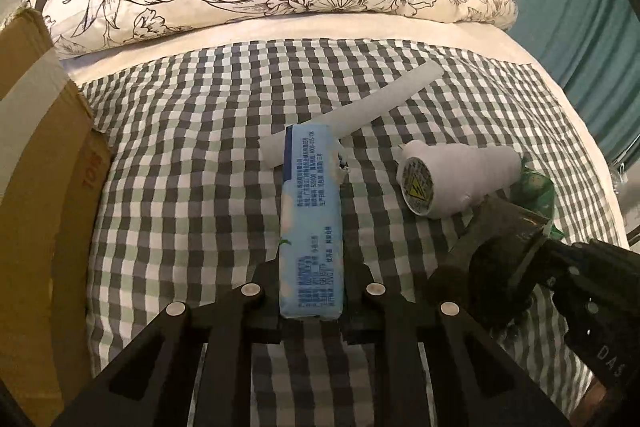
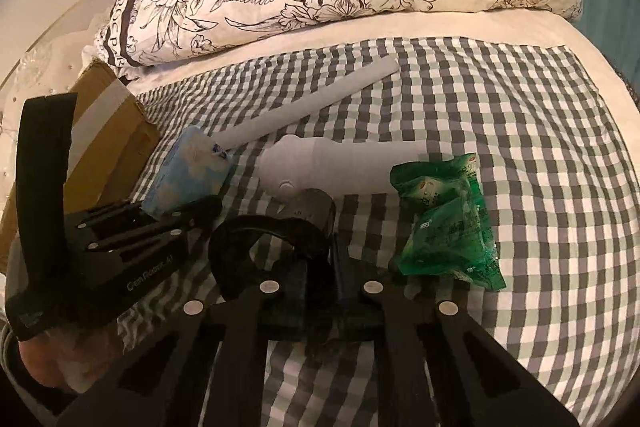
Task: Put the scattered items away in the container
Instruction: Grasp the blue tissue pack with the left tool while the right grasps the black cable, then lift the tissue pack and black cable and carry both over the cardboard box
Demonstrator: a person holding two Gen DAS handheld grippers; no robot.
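Left claw [image 1: 311,291] clamps tissue pack [image 1: 312,211]; right claw [image 2: 320,291] (tips hidden) shut on dark object [image 2: 280,247].

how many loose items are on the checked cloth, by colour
white: 2, a long tube and a plug-in device
blue: 1, a tissue pack
green: 1, a foil packet
black: 1, a roll of tape
total: 5
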